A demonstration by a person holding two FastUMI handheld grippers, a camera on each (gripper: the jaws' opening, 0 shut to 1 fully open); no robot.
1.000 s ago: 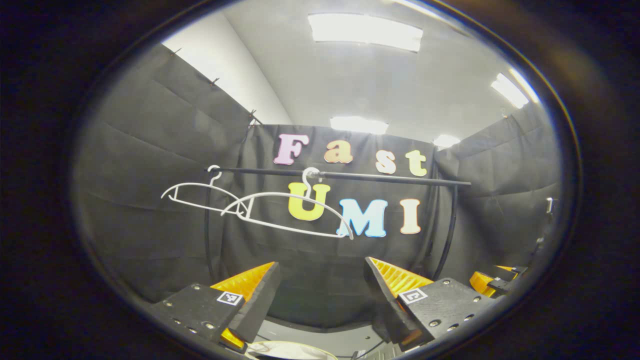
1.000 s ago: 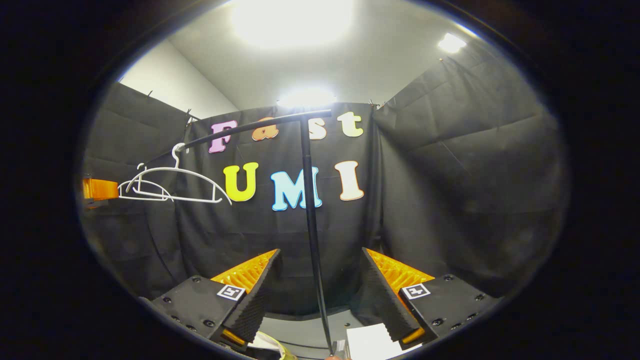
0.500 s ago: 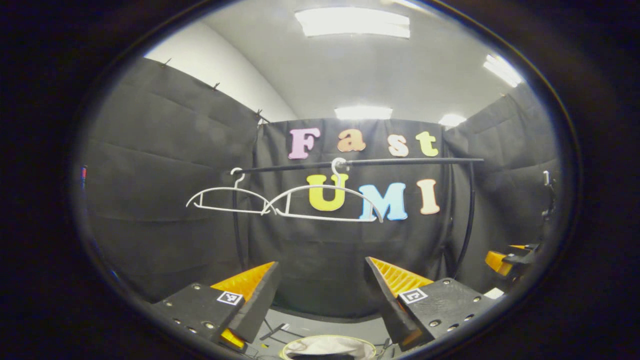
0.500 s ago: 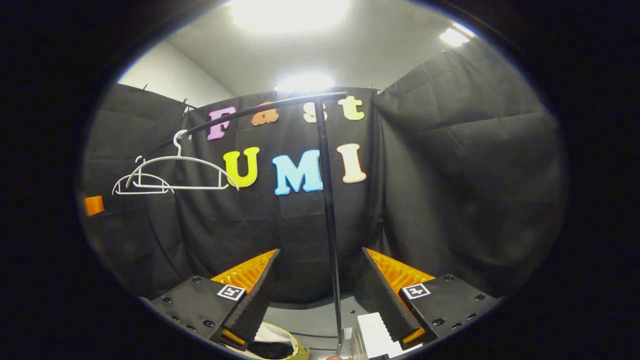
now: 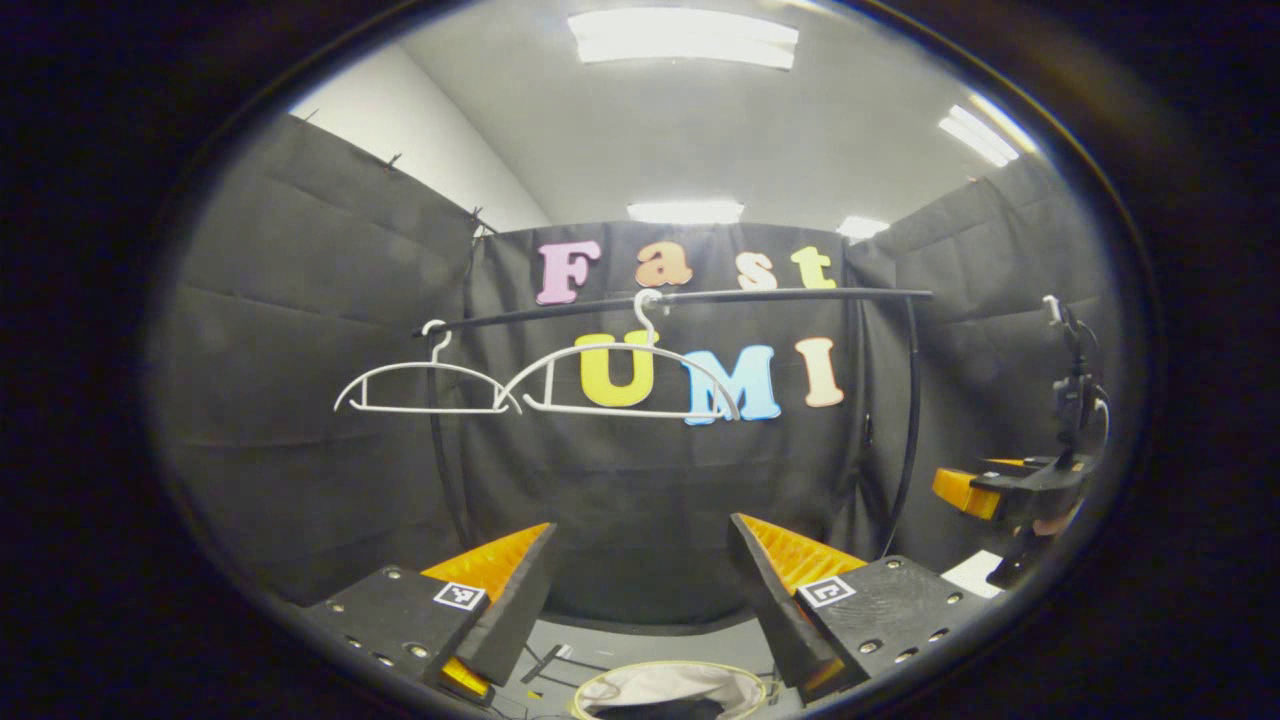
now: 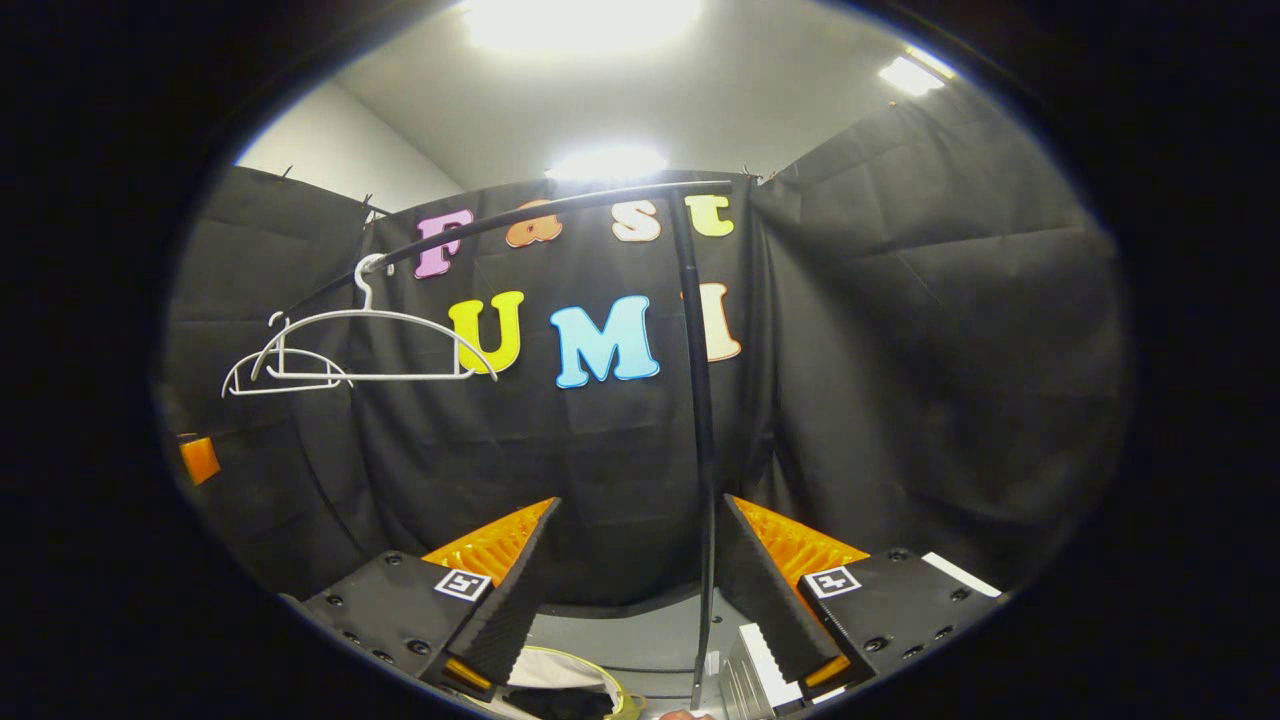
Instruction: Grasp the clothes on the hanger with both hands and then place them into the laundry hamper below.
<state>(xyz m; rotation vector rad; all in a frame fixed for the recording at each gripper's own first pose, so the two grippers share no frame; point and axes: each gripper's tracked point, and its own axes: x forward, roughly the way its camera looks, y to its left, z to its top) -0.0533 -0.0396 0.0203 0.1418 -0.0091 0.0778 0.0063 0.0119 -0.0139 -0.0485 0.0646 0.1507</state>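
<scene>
White hangers [image 5: 630, 385] bare, pale clothes in hamper [image 5: 672, 688]

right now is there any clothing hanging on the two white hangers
No, both white hangers hang bare on the black rail, with nothing draped over either one.

Your light came from ceiling panels [image 5: 683, 37] above the rail [image 5: 680, 300], and in the right gripper view the panel [image 6: 580, 20] over the rail [image 6: 560, 208] blew out to white glare. Below the rail the black cloth stayed dim but sharp, without motion blur. The fisheye bowed the rail and squeezed everything far from it toward the rim.
</scene>
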